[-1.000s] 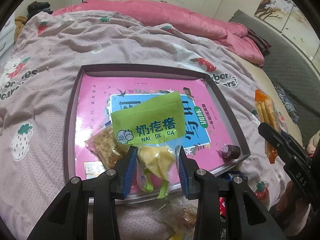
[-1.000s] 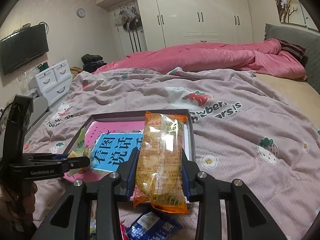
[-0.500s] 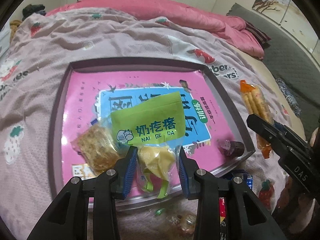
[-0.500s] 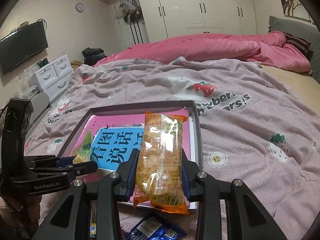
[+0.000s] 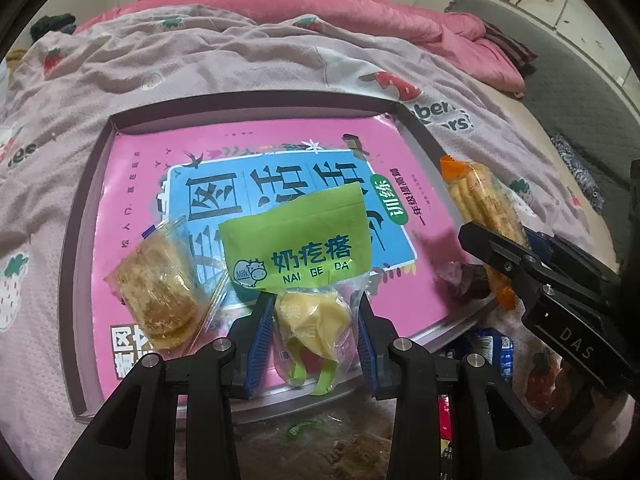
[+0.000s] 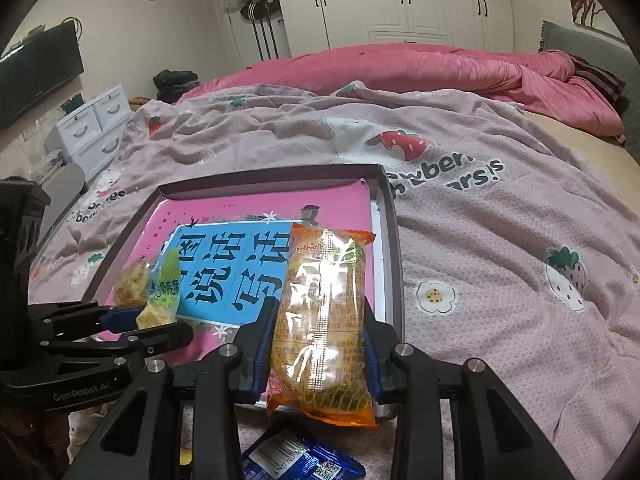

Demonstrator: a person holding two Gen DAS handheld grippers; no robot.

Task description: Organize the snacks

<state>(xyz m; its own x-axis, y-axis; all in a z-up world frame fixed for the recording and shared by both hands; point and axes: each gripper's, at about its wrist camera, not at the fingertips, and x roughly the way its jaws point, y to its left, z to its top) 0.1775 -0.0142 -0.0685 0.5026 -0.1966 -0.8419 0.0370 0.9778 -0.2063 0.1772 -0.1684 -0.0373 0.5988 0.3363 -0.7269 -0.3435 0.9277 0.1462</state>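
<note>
My left gripper (image 5: 313, 304) is shut on a clear packet with a green "NAI GE DA" header (image 5: 296, 240), held just above the near part of the purple tray (image 5: 248, 102). The tray is lined with a pink and blue printed sheet. My right gripper (image 6: 320, 308) is shut on a long orange biscuit pack (image 6: 324, 280), held over the tray's near right corner. Each gripper shows in the other view: the right gripper (image 5: 500, 252) with its orange pack (image 5: 476, 196), the left gripper (image 6: 160, 320) with the green packet (image 6: 168, 276).
A clear-wrapped brown cake (image 5: 158, 284) lies on the tray's near left, and a small purple-wrapped sweet (image 5: 460, 280) at its near right edge. A blue packet (image 6: 296, 456) and other wrappers lie on the strawberry bedspread (image 6: 500, 240) before the tray. A pink duvet (image 6: 420, 68) is bunched behind.
Both grippers have moved forward and down toward the tray, which now looks larger and closer. Each still holds its packet the same way.
</note>
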